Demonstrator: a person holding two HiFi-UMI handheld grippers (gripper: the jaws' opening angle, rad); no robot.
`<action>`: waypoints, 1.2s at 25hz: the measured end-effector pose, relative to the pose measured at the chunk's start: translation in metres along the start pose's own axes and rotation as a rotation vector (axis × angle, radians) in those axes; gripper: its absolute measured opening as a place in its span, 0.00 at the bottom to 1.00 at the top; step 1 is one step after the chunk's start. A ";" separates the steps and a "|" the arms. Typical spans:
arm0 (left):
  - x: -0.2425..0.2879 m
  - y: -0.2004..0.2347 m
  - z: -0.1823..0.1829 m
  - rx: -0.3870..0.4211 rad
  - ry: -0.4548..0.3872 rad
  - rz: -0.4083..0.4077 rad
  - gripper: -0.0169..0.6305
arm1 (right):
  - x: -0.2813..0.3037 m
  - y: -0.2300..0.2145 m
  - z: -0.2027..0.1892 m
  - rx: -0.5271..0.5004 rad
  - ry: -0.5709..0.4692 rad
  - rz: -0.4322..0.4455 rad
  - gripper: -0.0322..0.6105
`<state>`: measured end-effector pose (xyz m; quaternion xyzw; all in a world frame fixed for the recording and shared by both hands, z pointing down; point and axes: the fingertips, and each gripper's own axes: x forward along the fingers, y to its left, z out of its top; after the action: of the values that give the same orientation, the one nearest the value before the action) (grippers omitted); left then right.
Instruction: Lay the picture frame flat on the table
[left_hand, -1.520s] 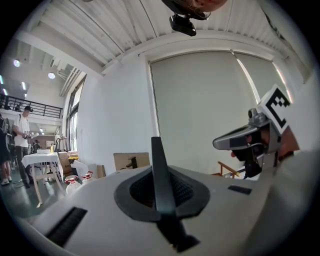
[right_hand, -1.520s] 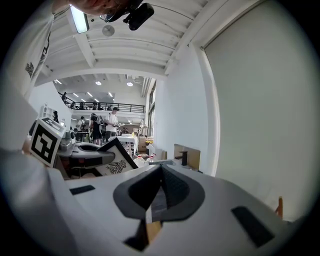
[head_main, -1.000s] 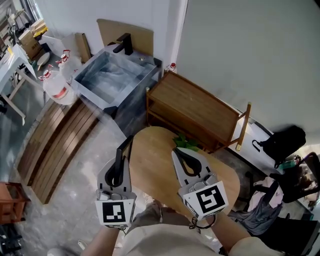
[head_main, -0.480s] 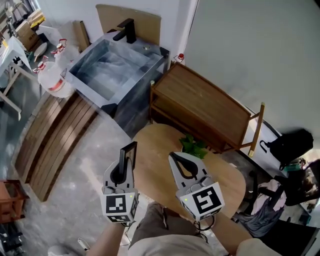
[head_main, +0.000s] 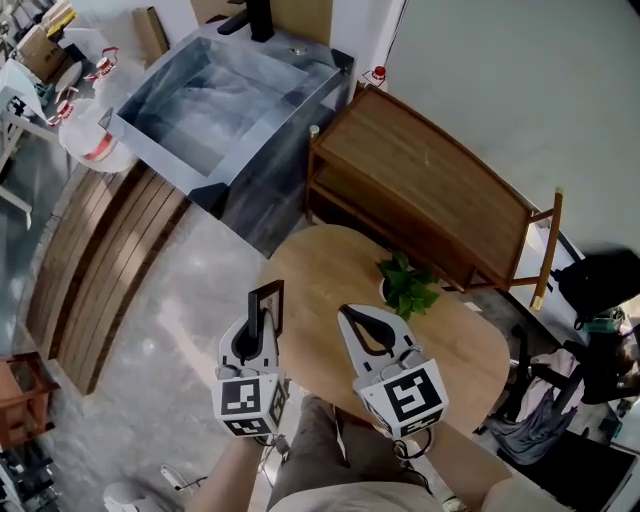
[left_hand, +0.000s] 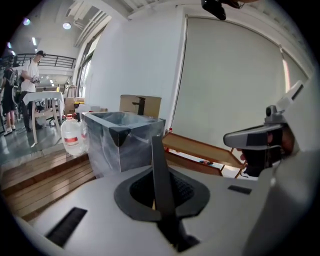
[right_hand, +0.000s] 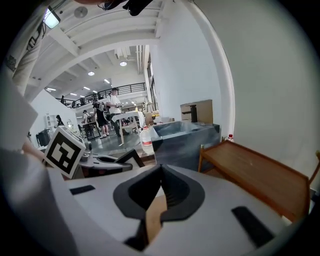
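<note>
The picture frame (head_main: 267, 303) is thin and black, and it stands on edge over the left rim of the round wooden table (head_main: 320, 285). My left gripper (head_main: 261, 318) is shut on the frame's lower side. In the left gripper view the frame (left_hand: 159, 172) shows as a dark upright strip pinched between the jaws of the left gripper (left_hand: 160, 192). My right gripper (head_main: 348, 314) hovers over the table just right of the frame, jaws shut with nothing in them. In the right gripper view the tips of the right gripper (right_hand: 160, 169) meet, and the frame (right_hand: 131, 157) shows to their left.
A small green potted plant (head_main: 405, 284) stands on the table beyond my right gripper. A wooden bench (head_main: 430, 190) is behind the table, and a grey sink basin (head_main: 225, 95) is at the upper left. Water bottles (head_main: 92, 140) and wooden floor slats (head_main: 95, 260) lie at the left.
The head view has shifted, so the table and plant show more fully. My left gripper has moved right with the frame to the table's edge. The right gripper has hardly moved.
</note>
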<state>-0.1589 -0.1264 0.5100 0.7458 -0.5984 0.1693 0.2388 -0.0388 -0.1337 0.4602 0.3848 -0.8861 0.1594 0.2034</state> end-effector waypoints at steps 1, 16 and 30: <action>0.006 0.001 -0.009 -0.009 0.014 -0.005 0.07 | 0.006 0.000 -0.009 0.008 0.011 0.001 0.04; 0.093 0.016 -0.143 -0.102 0.190 -0.023 0.07 | 0.091 -0.003 -0.124 0.050 0.148 0.064 0.05; 0.137 0.038 -0.231 -0.182 0.311 -0.041 0.07 | 0.119 -0.007 -0.192 0.150 0.232 0.057 0.05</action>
<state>-0.1572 -0.1147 0.7806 0.6980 -0.5517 0.2226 0.3986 -0.0616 -0.1273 0.6849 0.3528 -0.8527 0.2743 0.2704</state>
